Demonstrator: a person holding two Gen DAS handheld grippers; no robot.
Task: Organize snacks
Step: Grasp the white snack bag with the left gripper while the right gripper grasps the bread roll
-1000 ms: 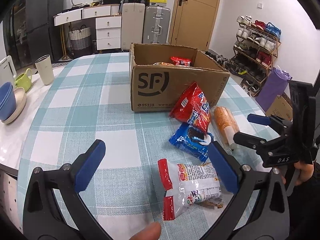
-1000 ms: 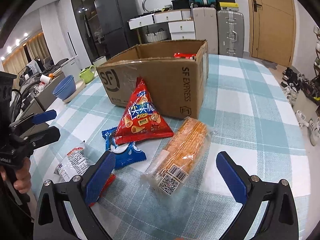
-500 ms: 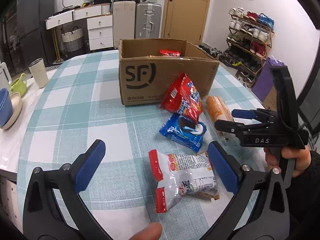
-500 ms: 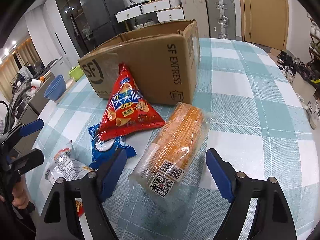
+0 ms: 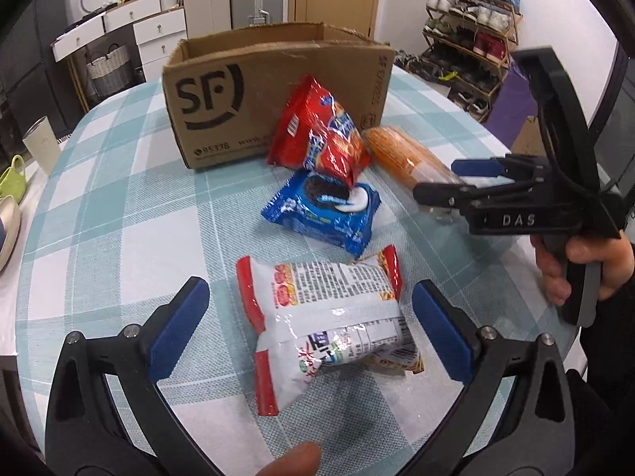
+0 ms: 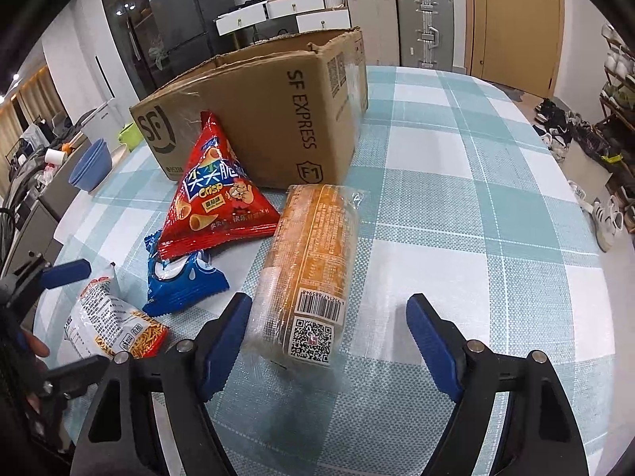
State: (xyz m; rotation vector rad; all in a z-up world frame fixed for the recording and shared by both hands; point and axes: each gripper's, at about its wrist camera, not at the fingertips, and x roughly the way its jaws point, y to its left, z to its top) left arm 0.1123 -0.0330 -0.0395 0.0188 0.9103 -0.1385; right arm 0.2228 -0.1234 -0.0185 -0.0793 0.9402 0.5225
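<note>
My left gripper (image 5: 309, 333) is open, its blue pads on either side of a white and red snack bag (image 5: 325, 317) lying on the checked tablecloth. My right gripper (image 6: 327, 341) is open around the near end of an orange cracker pack (image 6: 313, 261); it also shows in the left wrist view (image 5: 456, 178). A red triangular crisp bag (image 6: 214, 198) leans by the open SF cardboard box (image 6: 278, 107). A blue cookie pack (image 5: 329, 214) lies partly under the red bag (image 5: 321, 139). The box's inside is hidden.
A round table with a teal checked cloth (image 6: 476, 238). Blue bowls (image 6: 89, 166) and a green mug (image 5: 14, 174) stand at the table's left side, with a cream tumbler (image 5: 39, 146). A shoe rack (image 5: 468, 20) stands beyond the table.
Both grippers have moved forward and down toward their packs. The left now straddles the white bag, the right straddles the cracker pack's near end. The snacks have not moved.
</note>
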